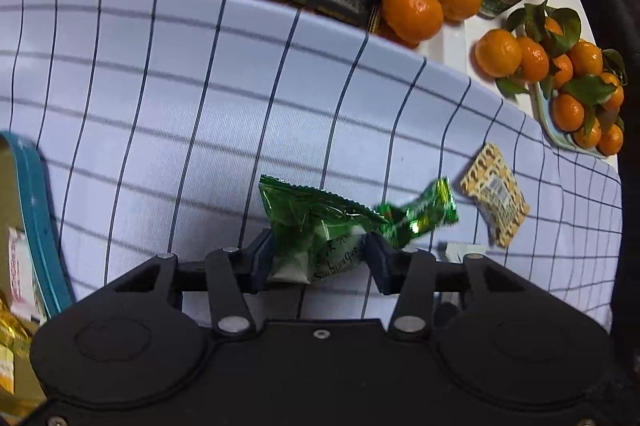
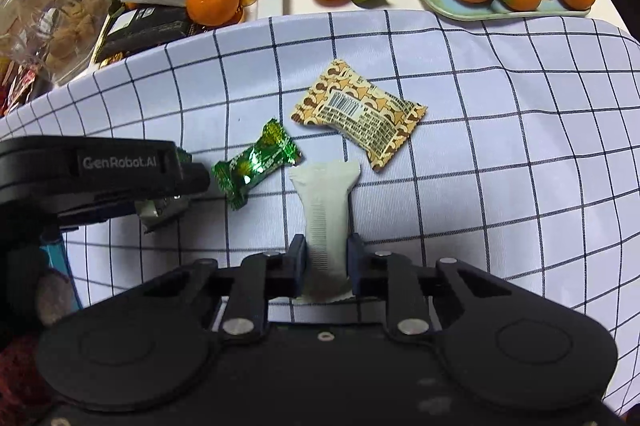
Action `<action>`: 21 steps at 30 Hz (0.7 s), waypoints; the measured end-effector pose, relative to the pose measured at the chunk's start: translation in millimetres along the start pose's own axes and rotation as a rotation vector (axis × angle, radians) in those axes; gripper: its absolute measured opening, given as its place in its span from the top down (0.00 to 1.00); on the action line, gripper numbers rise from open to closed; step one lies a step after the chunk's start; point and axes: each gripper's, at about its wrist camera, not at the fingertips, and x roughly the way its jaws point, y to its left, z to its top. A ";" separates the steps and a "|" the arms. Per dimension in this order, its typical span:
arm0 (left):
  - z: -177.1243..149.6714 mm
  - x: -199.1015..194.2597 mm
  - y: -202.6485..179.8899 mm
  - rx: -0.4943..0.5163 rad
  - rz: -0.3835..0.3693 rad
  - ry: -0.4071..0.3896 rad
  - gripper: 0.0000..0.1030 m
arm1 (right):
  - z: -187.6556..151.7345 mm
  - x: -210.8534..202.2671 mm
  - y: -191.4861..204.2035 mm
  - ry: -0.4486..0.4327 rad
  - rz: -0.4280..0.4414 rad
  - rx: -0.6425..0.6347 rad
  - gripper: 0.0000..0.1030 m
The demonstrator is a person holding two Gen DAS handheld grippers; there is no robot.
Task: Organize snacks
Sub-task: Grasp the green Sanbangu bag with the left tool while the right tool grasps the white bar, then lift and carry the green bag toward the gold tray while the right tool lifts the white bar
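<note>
While my left gripper [image 1: 318, 260] clamps the green snack packet [image 1: 316, 226] above the checked cloth [image 1: 160, 106], my right gripper [image 2: 325, 262] pinches the white packet [image 2: 324, 210]. Bare cloth stretches leftward to the teal box rim [image 1: 40, 210]; a green candy [image 2: 256, 166] and tan packet [image 2: 360, 118] lie near.

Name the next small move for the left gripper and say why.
Probably carry it left to the teal-rimmed box and let go. The left gripper is already shut on the green packet, held above the cloth, and that box already holds wrapped snacks.
</note>
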 end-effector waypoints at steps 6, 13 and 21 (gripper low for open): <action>-19.9 -5.5 11.9 -0.004 0.021 0.044 0.46 | -22.5 -2.5 7.8 0.023 0.021 -0.005 0.78; -36.6 -9.4 19.3 -0.011 0.025 0.086 0.46 | -55.9 -8.3 16.0 0.010 -0.036 -0.063 0.77; -37.6 -10.1 17.7 -0.008 0.037 0.078 0.46 | -69.2 -10.6 20.4 -0.036 -0.033 -0.072 0.62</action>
